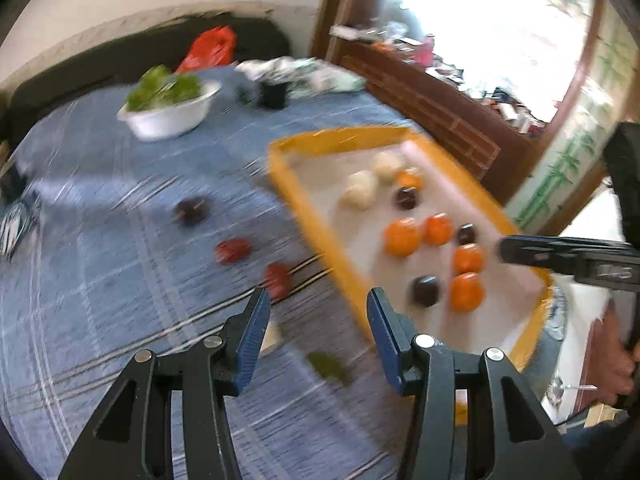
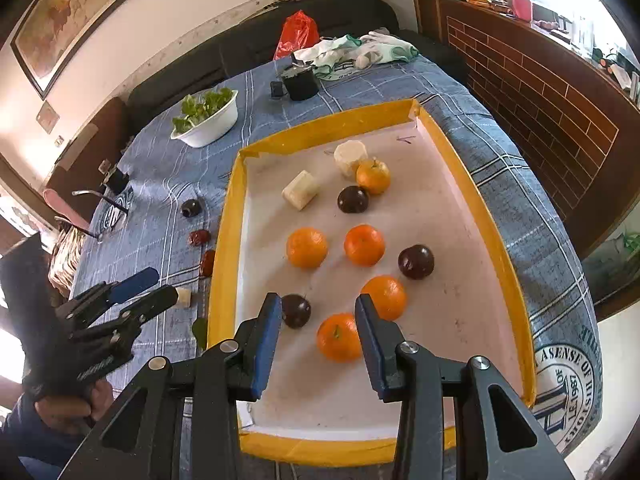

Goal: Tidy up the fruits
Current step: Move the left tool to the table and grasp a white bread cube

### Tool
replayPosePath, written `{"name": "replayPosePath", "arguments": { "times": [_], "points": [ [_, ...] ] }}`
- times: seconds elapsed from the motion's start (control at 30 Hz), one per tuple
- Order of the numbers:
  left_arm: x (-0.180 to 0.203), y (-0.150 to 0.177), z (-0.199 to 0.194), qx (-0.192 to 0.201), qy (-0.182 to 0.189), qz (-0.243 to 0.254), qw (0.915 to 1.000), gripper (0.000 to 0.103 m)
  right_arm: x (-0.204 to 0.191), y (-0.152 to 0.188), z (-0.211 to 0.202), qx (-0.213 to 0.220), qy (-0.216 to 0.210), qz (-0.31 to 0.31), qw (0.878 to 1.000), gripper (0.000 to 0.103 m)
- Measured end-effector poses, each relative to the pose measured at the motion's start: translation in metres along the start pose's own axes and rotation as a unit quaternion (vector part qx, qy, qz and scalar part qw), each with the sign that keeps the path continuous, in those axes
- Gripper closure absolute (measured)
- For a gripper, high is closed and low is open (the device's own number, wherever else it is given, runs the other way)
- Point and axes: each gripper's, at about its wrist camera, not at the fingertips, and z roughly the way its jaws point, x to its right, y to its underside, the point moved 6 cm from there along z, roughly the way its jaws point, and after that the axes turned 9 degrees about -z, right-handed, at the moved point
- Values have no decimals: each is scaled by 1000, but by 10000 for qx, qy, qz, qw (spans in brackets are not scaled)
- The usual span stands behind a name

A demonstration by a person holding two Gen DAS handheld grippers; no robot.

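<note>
Blue checked cloth is covering the desk [image 2: 500,148], where the left tool [image 1: 318,300], standing open and empty, is pointing at a red fruit [image 1: 277,279] lying at eleven o'clock, outside the yellow tray [image 1: 304,216], nearer than the open right tool [image 2: 316,312].

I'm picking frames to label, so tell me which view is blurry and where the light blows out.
Left wrist view: motion blur smears the oranges and the yellow-rimmed tray, and the window is blown out white. Right wrist view: sharp across the tray, with overexposure only at the upper right corner and left edge. Both views show fisheye bending.
</note>
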Motion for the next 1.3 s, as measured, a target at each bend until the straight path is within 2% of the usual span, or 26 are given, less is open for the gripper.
{"name": "replayPosePath", "arguments": {
  "times": [0.17,0.43,0.5,0.6,0.63,0.7,0.8,1.0,1.2,1.3],
  "points": [
    [-28,12,11,-199,-98,-322,9992,54,-5,6,-1,-59,67,6,10000,61],
    [-37,19,33,-384,-188,-414,9982,55,-15,9,-7,-14,115,-128,9999,61],
    [-40,20,36,-351,-236,-392,9983,60,-17,8,-9,3,108,-154,9998,61],
    [-39,19,37,-325,-162,-370,9987,74,-21,6,-9,25,41,-170,9998,61],
    [-39,19,37,-308,-159,-360,9988,74,-24,4,-8,31,6,-188,9998,61],
    [-38,21,34,-264,-264,-224,9991,75,-31,1,-6,40,-65,-235,9997,61],
    [-38,23,22,-193,-146,-183,9995,74,-48,-7,0,9,-253,-362,9990,61],
    [-50,30,-6,-62,-225,-174,9996,74,-96,-21,25,-196,-651,-694,9953,61],
    [-68,45,-26,-53,-397,-183,9990,74,-122,-32,59,-457,-806,-582,9940,61],
    [-78,51,-31,-71,-463,-221,9987,74,-132,-35,73,-580,-740,-633,9936,61]
  ]
}}
